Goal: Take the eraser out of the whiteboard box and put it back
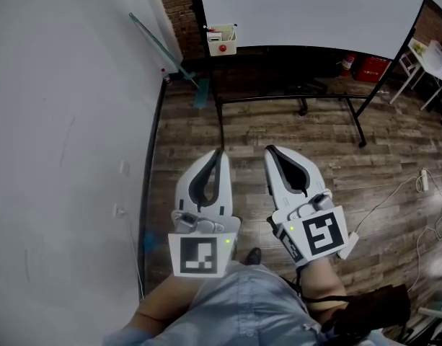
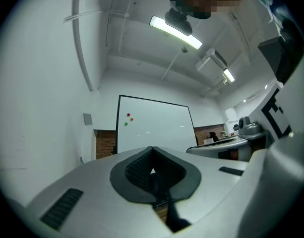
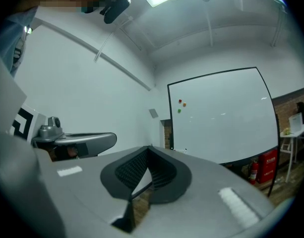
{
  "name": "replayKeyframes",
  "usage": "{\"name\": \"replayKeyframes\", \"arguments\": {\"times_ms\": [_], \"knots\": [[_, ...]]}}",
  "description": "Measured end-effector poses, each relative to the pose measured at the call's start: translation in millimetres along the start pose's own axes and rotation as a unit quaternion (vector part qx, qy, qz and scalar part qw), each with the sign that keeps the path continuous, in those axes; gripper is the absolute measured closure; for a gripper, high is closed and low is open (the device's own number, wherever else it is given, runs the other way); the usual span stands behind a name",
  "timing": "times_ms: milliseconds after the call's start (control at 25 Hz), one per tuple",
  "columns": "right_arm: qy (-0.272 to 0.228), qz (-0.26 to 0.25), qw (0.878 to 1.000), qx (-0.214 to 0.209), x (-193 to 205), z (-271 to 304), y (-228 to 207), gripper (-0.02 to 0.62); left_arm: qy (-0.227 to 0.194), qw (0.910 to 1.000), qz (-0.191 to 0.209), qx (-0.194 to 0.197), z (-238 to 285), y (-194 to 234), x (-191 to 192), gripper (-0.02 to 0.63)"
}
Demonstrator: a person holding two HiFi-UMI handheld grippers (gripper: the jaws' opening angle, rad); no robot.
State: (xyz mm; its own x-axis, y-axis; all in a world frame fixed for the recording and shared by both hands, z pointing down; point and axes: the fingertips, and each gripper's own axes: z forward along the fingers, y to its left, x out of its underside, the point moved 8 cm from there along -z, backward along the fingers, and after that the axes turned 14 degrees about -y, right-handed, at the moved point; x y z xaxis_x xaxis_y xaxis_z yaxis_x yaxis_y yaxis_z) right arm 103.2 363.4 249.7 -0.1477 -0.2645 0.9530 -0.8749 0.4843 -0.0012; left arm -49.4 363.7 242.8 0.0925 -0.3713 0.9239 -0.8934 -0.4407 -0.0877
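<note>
— Left gripper point(image 1: 220, 151) is pinched shut, empty. The whiteboard box point(image 1: 222, 40) hangs far ahead; I can't see the eraser, presumably inside.
— Right gripper point(image 1: 270, 149) is closed on nothing too. Better to walk close and open one jaw pair before reaching in.

Board and arms cropped, box too small to read

In the head view the whiteboard point(image 1: 307, 9) runs off the top edge. The box point(image 1: 222, 40) at its lower left corner is too small to show its contents, so the eraser cannot be made out. The left forearm point(image 1: 165, 303) and right forearm point(image 1: 324, 283) are cut by the bottom edge, and a white table point(image 1: 431, 55) by the right edge. The fire extinguishers point(image 1: 366, 68) stand partly behind the board's frame. In the left gripper view the coloured dots point(image 2: 128, 119) on the whiteboard are too small to identify.
</note>
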Motion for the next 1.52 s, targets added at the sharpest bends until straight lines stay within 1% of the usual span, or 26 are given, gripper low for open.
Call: {"name": "replayKeyframes", "arguments": {"times_ms": [80, 280, 480, 640, 800, 1040, 1160, 1320, 1520], "knots": [[0.002, -0.003, 1.0, 0.006, 5.2, 14.0, -6.8, 0.594, -0.005, 0.9999, -0.01, 0.004, 13.7, 9.5, 8.1, 0.601], [0.004, -0.01, 1.0, 0.016, 14.0, 61.3, -20.5, 0.594, -0.013, 0.9996, -0.019, 0.013, 51.2, 41.7, 21.7, 0.601], [0.005, -0.017, 1.0, 0.014, 25.4, 116.9, -20.1, 0.594, -0.024, 0.9994, -0.022, 0.015, 81.3, 86.0, 32.1, 0.601], [0.009, -0.027, 0.999, 0.018, 31.8, 152.7, -18.4, 0.594, -0.025, 0.999, -0.034, 0.013, 98.3, 115.0, 41.7, 0.601], [0.011, -0.034, 0.999, 0.026, 34.3, 180.2, -18.2, 0.594, -0.024, 0.9986, -0.041, 0.025, 112.5, 136.1, 48.5, 0.601], [0.017, -0.038, 0.998, 0.036, 38.0, 197.8, -21.7, 0.594, -0.012, 0.9979, -0.054, 0.034, 124.7, 148.3, 60.3, 0.601], [0.019, -0.037, 0.998, 0.042, 41.9, 202.3, -26.9, 0.594, -0.007, 0.9977, -0.054, 0.041, 131.3, 150.0, 67.1, 0.601], [0.019, -0.037, 0.998, 0.043, 46.6, 209.8, -37.4, 0.594, -0.003, 0.9976, -0.058, 0.039, 141.5, 150.9, 75.9, 0.601], [0.011, -0.039, 0.998, 0.038, 52.9, 225.5, -57.1, 0.594, -0.001, 0.9982, -0.05, 0.032, 162.9, 154.4, 88.5, 0.601]]}}
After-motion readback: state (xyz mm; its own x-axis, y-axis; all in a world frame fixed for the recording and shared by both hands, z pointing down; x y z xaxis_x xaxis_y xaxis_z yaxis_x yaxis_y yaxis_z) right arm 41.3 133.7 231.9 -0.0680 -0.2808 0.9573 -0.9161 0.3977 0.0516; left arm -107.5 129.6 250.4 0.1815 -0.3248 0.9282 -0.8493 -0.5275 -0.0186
